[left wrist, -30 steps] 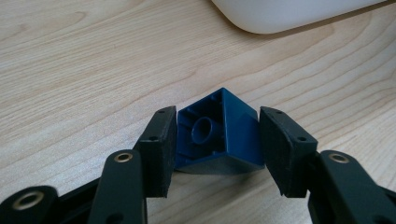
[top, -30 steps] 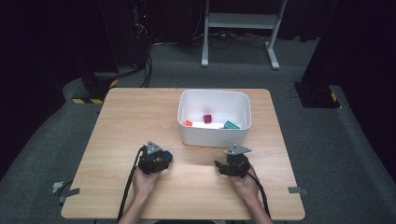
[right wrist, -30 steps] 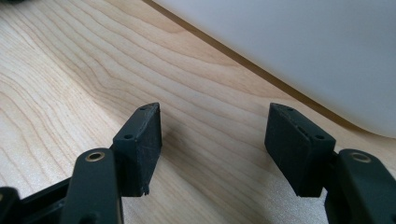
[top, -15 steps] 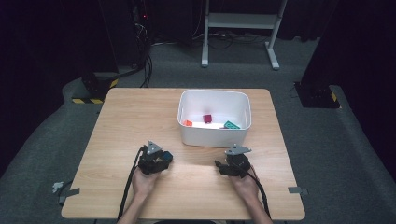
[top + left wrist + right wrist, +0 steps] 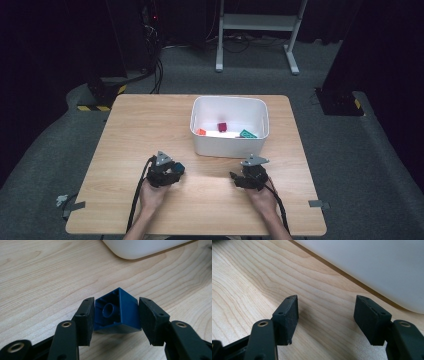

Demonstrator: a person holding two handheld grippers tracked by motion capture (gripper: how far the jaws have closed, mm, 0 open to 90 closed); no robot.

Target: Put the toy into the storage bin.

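In the left gripper view, a dark blue brick (image 5: 117, 311) sits between the pads with its hollow underside facing the camera, tilted on one edge over the wooden table (image 5: 37, 272). My left gripper (image 5: 116, 305) is shut on it. From above, the left gripper (image 5: 176, 169) rests at the table's front left with the blue brick (image 5: 179, 165) at its tip. My right gripper (image 5: 236, 176) lies at the front right, just before the white bin (image 5: 230, 100). The right gripper (image 5: 327, 308) stands open with bare wood between its pads.
The white bin (image 5: 374, 265) stands in the middle right of the table and holds a red brick (image 5: 222, 126), an orange one (image 5: 200, 132) and a teal one (image 5: 247, 134). Its wall (image 5: 142, 247) rises close ahead of both grippers. Bare wood lies to the left.
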